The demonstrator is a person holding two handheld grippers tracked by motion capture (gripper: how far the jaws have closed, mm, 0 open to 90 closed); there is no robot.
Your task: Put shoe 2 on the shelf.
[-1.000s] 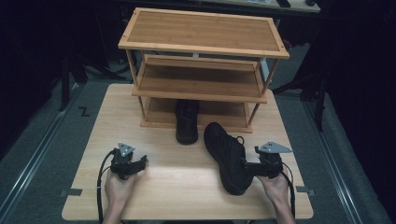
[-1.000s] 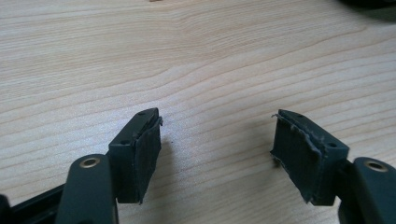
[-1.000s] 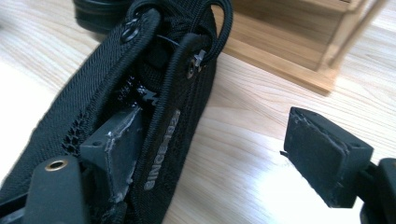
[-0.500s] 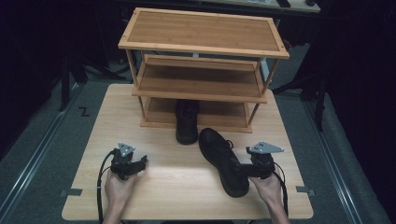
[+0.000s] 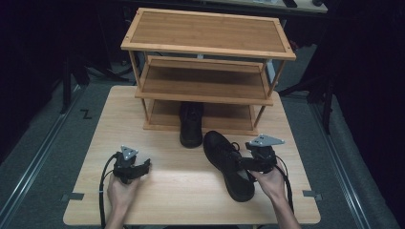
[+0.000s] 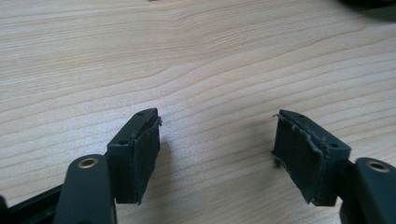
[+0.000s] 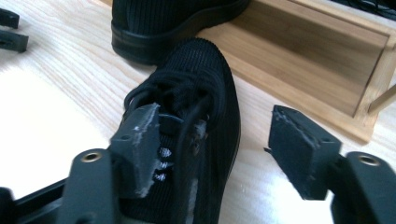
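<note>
We see the black shoe point(image 5: 228, 164) lying on the worktop point(image 5: 181, 188) toward its right half, toe pointing up and left at the wooden rack point(image 5: 205, 71), heel nearer the front edge; a second black shoe point(image 5: 191, 125) stands with its toe tucked under the rack's lowest shelf, just beside the first one's toe; between them only a thin strip of bare wood shows. The right hand-held gripper point(image 5: 244, 161) sits at the shoe's right flank over the laces; its jaws have just been closing, with the laced upper between them, yet they are not pressed on it. In the right gripper view the left pad point(image 7: 140, 140) lies over the laces point(image 7: 175, 100) while the right pad point(image 7: 299, 149) stands off from the shoe's side with pale worktop showing in the gap; that view also brings the rack's bottom rail point(image 7: 299, 79) close ahead of the toe, which the high view makes look roomier. The left hand-held gripper point(image 5: 144, 167) rests low at the left, jaws apart and on nothing, well apart from both shoes; the left gripper view gives bare wood grain point(image 6: 205, 79) between the two pads. From above, wide open board lies between the two hands and along the left edge; the right edge runs near the right hand point(image 5: 272, 183).
</note>
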